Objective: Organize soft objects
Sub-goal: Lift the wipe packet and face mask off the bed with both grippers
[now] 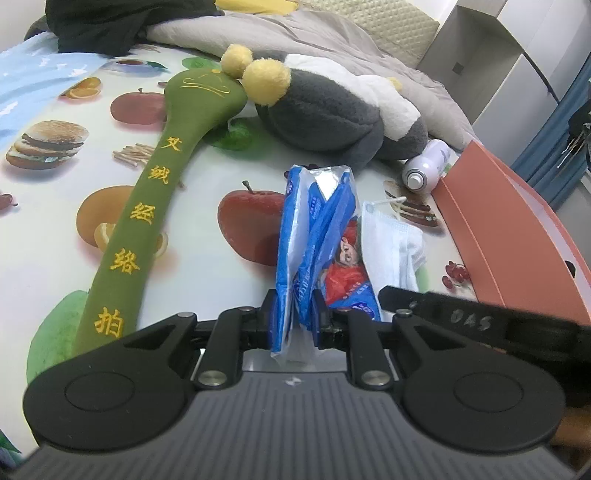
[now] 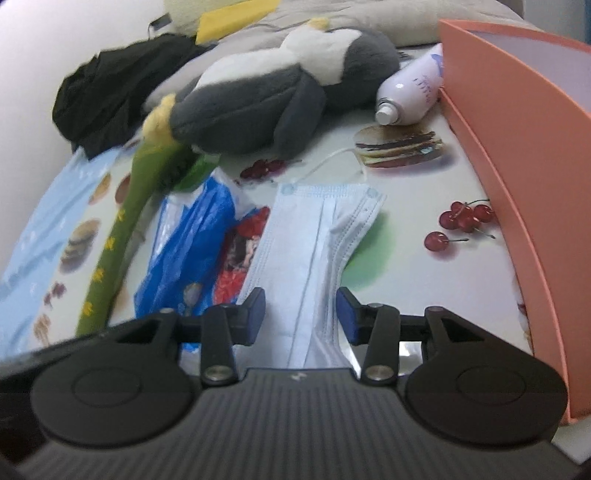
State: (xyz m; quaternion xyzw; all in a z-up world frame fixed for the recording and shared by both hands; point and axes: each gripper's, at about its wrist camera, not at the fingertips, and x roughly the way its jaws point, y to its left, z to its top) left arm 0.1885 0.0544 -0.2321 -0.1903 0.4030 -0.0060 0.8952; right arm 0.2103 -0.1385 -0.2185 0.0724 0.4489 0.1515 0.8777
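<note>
My left gripper (image 1: 293, 319) is shut on a blue and white tissue pack (image 1: 314, 236), squeezing its near end just above the fruit-print table cloth (image 1: 207, 162). The pack also shows in the right wrist view (image 2: 195, 243). A light blue face mask (image 2: 317, 236) lies to its right; my right gripper (image 2: 301, 310) is open with its fingers on either side of the mask's near end. The mask also shows in the left wrist view (image 1: 391, 240). A green fabric massage stick (image 1: 147, 206) lies on the left. A grey and white plush toy (image 1: 332, 110) lies behind.
An orange box (image 2: 517, 147) stands at the right edge, open towards me. A white spray bottle (image 2: 410, 92) lies beside it. Black clothing (image 2: 107, 88) and a grey blanket (image 1: 295, 33) lie at the back. A light blue cloth (image 2: 44, 229) lies far left.
</note>
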